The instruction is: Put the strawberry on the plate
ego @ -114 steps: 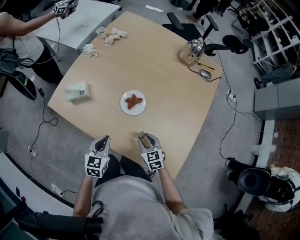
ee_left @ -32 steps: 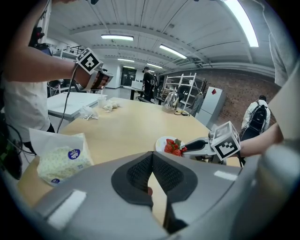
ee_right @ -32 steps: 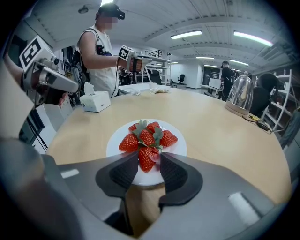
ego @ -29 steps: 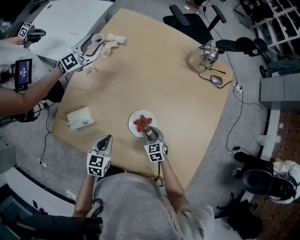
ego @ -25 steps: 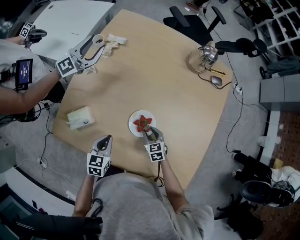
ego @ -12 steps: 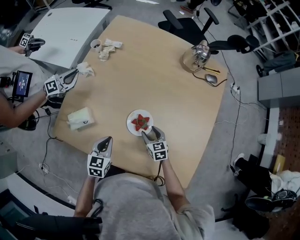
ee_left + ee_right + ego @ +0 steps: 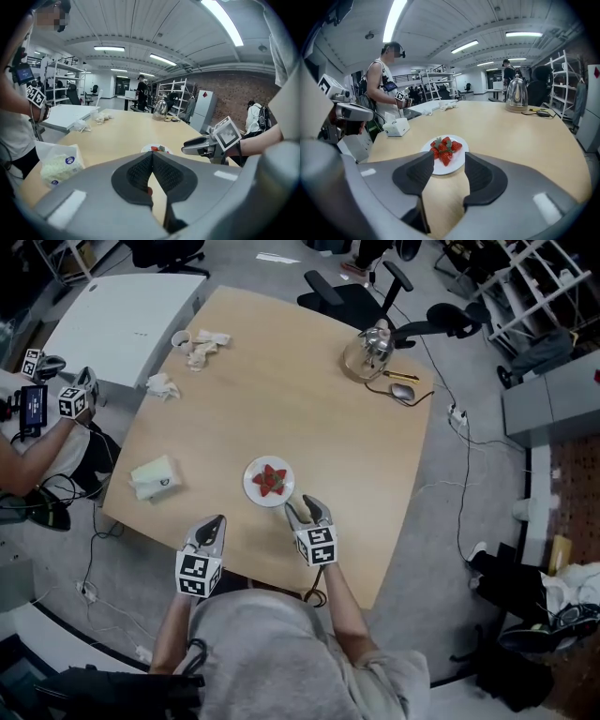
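At centre frame, strawberries [image 7: 270, 479] sit on the white plate [image 7: 254, 493], so the task looks finished; just below, the right gripper [image 7: 302, 510] is empty (jaws apart, closing) and the left gripper [image 7: 216, 520] is clenched.

- One bench [image 7: 309, 381] is seen.
- One plate [image 7: 254, 492] is counted. It carries a tight cluster of strawberries [image 7: 270, 480] whose number cannot be told.
- Two tools are held at the near edge: the left tool [image 7: 215, 520] and the right tool [image 7: 307, 506], its jaws closing with nothing between them.
- One tissue box [image 7: 153, 476], one cup [image 7: 180, 338], one kettle [image 7: 368, 345] and one mouse [image 7: 403, 390] are counted.
- Two crumpled tissues [image 7: 161, 385] are seen.
- Two chairs [image 7: 342, 298] are seen.
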A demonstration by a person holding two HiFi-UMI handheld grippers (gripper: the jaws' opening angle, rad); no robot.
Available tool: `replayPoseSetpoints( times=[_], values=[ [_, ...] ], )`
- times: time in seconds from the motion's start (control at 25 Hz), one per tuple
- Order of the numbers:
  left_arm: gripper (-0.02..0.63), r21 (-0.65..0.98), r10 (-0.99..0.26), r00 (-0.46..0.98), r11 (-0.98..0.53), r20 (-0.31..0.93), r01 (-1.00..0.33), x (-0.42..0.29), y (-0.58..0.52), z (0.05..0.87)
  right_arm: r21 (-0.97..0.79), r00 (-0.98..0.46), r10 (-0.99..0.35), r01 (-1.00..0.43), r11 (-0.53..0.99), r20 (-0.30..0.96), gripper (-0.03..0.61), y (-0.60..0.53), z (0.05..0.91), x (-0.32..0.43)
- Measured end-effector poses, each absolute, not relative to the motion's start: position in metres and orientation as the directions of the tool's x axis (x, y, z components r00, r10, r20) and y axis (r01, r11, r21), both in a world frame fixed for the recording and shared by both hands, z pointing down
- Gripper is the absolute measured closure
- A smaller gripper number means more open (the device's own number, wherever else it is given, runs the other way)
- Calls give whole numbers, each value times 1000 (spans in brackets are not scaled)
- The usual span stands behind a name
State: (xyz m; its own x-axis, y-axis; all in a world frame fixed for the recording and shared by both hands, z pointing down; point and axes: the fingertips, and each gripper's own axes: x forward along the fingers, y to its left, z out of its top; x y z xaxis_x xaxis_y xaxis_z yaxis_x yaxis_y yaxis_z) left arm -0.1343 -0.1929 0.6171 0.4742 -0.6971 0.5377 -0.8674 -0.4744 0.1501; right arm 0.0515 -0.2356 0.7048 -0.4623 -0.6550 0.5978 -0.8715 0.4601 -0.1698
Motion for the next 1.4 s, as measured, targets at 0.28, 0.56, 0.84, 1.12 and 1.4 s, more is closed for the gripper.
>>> replayPoseSetpoints(
  times=[0.28,0.56,0.84,1.12,1.4],
  values=[
    [594,130,-717,498,-504,488,-854,-116,-177,599,-151,-450,-704,-882,446,549,426,-212,675,68],
    [594,115,-731,521,-530,441,-840,-95,-162,580,-116,-428,-776,-897,426,463,488,-188,631,84],
    [594,116,-736,549,-553,395,-825,-77,-146,563,-73,-405,-823,-908,412,397,521,-157,599,97],
    [594,141,-739,574,-565,352,-813,-59,-132,547,-70,-358,-865,-931,357,352,560,-130,580,124],
    [594,108,-733,589,-592,340,-799,-40,-116,546,-63,-306,-894,-951,303,326,571,-105,575,149]
  ],
)
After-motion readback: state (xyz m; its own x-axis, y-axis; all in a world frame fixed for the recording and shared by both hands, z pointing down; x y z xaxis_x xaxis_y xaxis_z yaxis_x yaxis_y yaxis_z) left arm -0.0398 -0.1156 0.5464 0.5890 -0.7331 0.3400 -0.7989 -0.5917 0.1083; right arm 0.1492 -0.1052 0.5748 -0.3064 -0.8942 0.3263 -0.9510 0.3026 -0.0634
